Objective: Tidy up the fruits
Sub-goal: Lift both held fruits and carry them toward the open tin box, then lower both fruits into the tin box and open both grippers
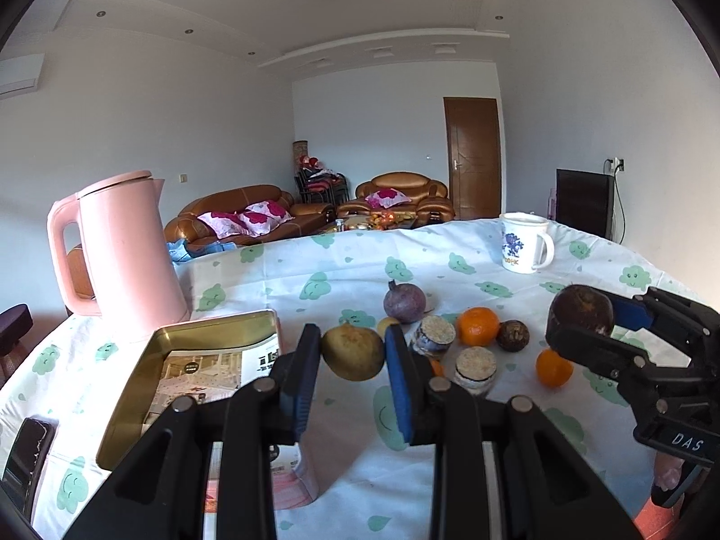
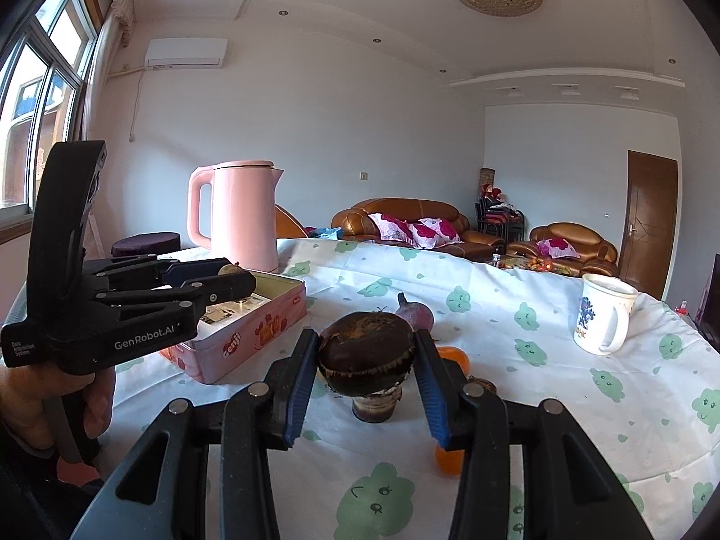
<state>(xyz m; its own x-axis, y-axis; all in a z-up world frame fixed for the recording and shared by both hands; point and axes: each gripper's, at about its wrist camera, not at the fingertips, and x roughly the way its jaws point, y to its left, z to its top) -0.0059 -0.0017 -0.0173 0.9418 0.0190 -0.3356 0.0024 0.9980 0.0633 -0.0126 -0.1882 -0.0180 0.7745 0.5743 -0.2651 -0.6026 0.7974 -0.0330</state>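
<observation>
Left gripper (image 1: pixel 353 351) has its blue fingers (image 1: pixel 306 373) pinching a yellow-green pear (image 1: pixel 353 353), lifted off the surface. Right gripper (image 2: pixel 366 366) clamps a dark brown round fruit (image 2: pixel 366 360) between its pads, also airborne. The open tin (image 1: pixel 135 387) lies just to the left of the pear and low, so the left hand is the nearer one, I'd say. Loose fruit waits on the clouded cloth (image 1: pixel 360 265): oranges (image 1: pixel 478 326), a purple fruit (image 1: pixel 404 302), a small brown one (image 1: pixel 512 335). Both grippers are held level, pointing across the surface, the right one further out from the tin.
</observation>
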